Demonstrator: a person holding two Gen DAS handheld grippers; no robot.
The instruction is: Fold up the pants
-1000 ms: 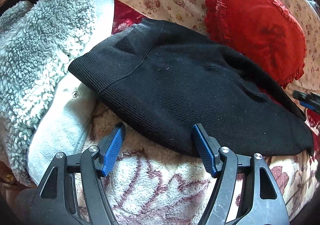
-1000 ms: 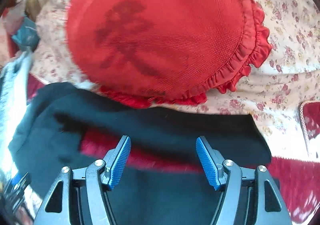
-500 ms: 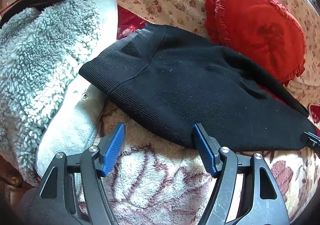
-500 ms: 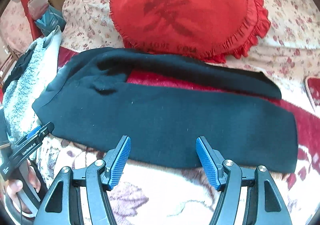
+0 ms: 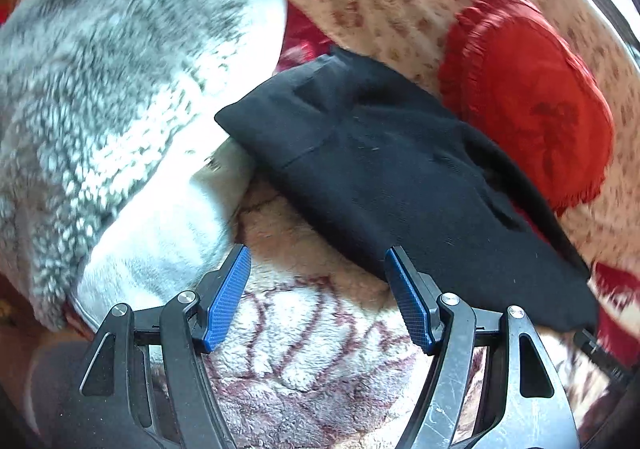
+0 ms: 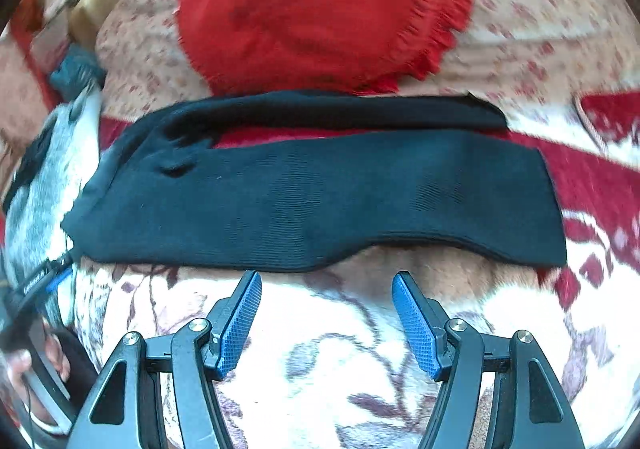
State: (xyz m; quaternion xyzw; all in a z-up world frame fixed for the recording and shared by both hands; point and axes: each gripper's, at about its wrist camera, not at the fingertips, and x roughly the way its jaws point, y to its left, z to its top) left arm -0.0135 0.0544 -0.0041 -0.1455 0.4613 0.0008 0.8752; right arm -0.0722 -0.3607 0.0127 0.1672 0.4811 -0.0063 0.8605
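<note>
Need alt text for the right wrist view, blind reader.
Black pants lie spread flat and lengthwise across a patterned fleece blanket, legs slightly parted. The right gripper hangs open and empty just short of their near edge. A red frilled cushion sits behind them, a grey fleece garment at the left.

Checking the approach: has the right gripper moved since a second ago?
Yes. The right gripper backed off from the red cushion and now sits short of the black pants.
</note>
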